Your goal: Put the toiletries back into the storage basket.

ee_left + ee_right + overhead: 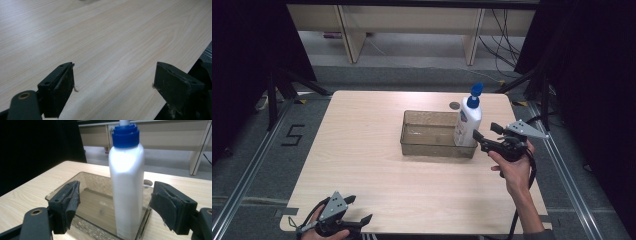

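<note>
The right gripper [484,141] is hovering beside a white pump bottle [468,124] that is standing upright in the right-hand end of a clear plastic tray [422,148] near the middle of the bench [362,160]. In the right gripper view the bottle [127,192] is sitting between the two jaws, but there is a clear gap on either side of it, so the jaws are spread wide and are gripping nothing; the pads are not pressing on the plastic. Judging from this, the step in hand is either the approach for a grasp on the bottle or the letting-go after setting it down in the tray; the pictures alone are not settling which. If a grasp is coming, the next move is calling for the gripper to ease in so both pads are level with the bottle's body, below the blue collar, and then to close evenly so the bottle is not tipping against the tray wall. If it is a release, the gripper is needing to back straight out without nudging the bottle. The bottle's long axis is running vertically, its blue pump head [475,92] pointing up, the nozzle reaching toward the far right of the high view. The left gripper [354,215] is resting at the near left edge of the bench, its jaws standing wide apart over bare wood with nothing between them.
</note>
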Action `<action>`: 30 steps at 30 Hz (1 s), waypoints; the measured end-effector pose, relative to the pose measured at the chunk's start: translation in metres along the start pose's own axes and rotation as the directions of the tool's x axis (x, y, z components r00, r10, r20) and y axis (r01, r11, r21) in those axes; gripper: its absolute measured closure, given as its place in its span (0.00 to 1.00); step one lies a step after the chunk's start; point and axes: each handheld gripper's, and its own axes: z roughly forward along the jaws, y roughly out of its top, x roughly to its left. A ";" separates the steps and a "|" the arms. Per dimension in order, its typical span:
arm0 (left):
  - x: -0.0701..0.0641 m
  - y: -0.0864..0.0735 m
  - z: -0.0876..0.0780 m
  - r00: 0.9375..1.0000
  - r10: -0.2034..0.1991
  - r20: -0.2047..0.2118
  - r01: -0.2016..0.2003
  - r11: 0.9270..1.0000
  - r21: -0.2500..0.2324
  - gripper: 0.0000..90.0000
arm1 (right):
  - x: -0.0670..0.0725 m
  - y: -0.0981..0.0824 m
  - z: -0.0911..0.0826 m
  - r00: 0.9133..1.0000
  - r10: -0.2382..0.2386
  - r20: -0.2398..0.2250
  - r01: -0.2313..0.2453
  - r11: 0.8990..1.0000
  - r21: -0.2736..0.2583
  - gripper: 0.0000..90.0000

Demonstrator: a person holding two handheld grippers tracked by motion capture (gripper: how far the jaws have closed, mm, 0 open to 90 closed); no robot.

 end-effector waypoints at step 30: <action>-0.002 0.000 0.000 1.000 -0.016 0.012 0.016 1.000 -0.019 0.17 | 0.017 -0.026 0.003 0.999 0.041 -0.033 -0.039 0.997 0.068 0.20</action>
